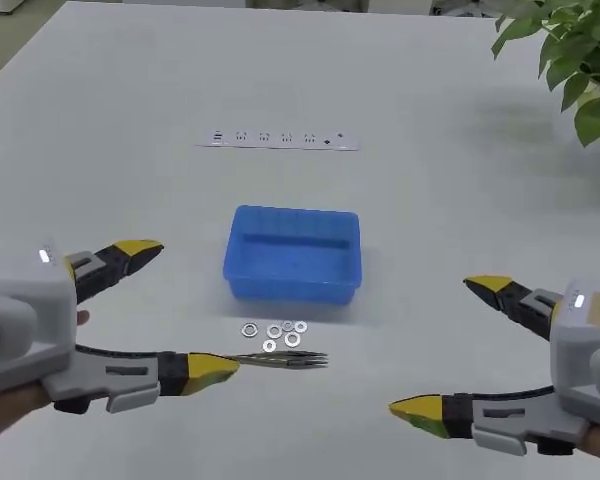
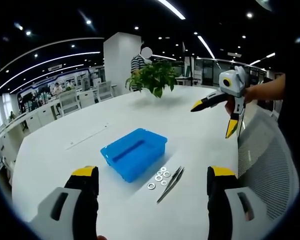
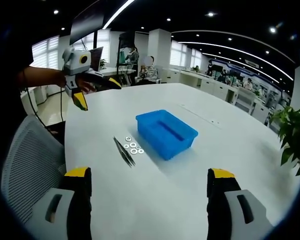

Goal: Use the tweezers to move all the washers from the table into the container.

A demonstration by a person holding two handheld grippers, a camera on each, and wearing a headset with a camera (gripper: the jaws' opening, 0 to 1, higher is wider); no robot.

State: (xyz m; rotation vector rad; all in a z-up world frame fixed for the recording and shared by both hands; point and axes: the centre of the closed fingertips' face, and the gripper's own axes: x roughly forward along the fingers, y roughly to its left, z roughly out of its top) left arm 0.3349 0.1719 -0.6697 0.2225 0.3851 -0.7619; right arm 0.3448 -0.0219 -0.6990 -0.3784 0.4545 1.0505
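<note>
While the washers [image 1: 276, 334] are seen clustered on the tabletop [image 1: 430, 200] just in front of the blue container [image 1: 293, 282], with the tweezers [image 1: 280, 359] laid beside them, no transfer is judged begun. The left claw [image 1: 198, 306] and right claw [image 1: 430, 345] are held spread and empty; the tweezers must be gripped first.

The tweezers' [image 1: 292, 360] left end is hidden by the left gripper [image 1: 198, 306]. The plant [image 1: 570, 60] is cut off at the far right.

Bare table [image 1: 460, 220] flanks the washers [image 1: 276, 334]; container [image 1: 293, 252] behind, tweezers [image 1: 285, 359] before.
</note>
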